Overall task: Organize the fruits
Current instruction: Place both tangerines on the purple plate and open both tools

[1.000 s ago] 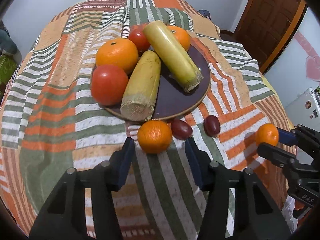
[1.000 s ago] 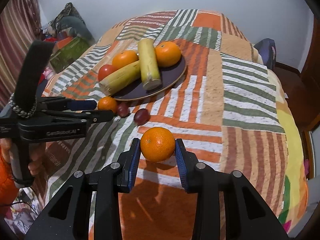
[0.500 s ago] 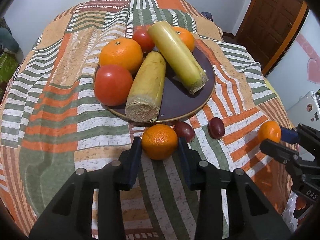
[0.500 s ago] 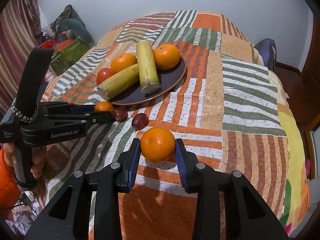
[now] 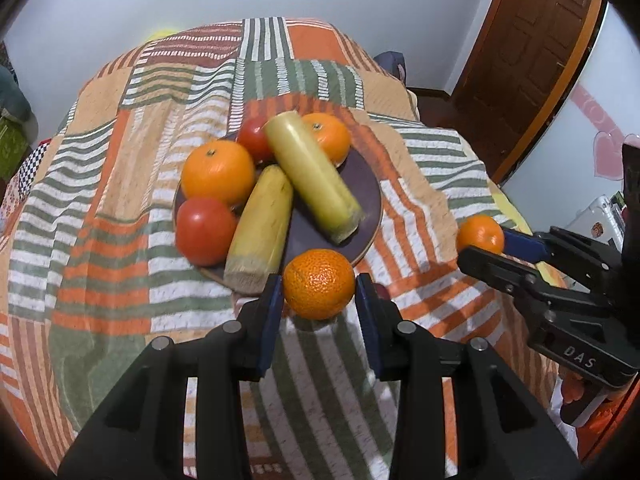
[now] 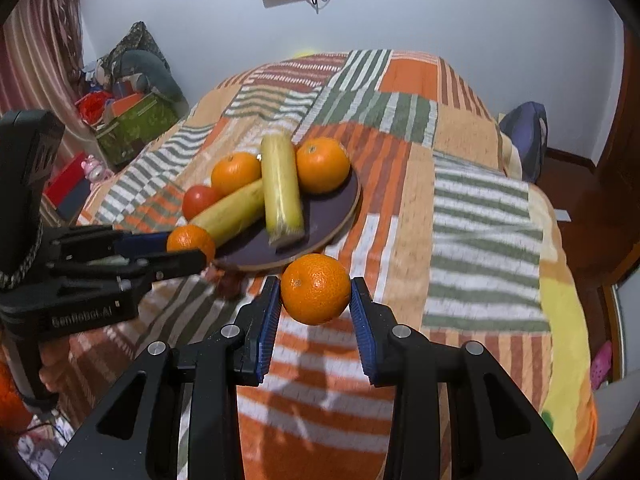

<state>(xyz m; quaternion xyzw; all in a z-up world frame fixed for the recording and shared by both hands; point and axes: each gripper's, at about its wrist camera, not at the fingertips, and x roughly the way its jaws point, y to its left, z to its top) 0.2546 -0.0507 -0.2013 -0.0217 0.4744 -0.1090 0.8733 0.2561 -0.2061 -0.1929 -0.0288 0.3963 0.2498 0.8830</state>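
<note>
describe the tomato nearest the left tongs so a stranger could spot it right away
Find the dark round plate on the striped bedspread. On its front left edge, beside the blunt end of the yellow stalk, sits the tomato. It is smooth and red, unlike the dimpled oranges, and nearer than the other tomato.

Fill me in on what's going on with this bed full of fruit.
A person is tidying fruit onto a dark plate on a striped bedspread, with a gripper in each hand. The left gripper holds one orange at the plate's near rim, and the right gripper holds another orange just short of the plate. The plate holds two oranges, two tomatoes and two yellowish stalks.
</note>
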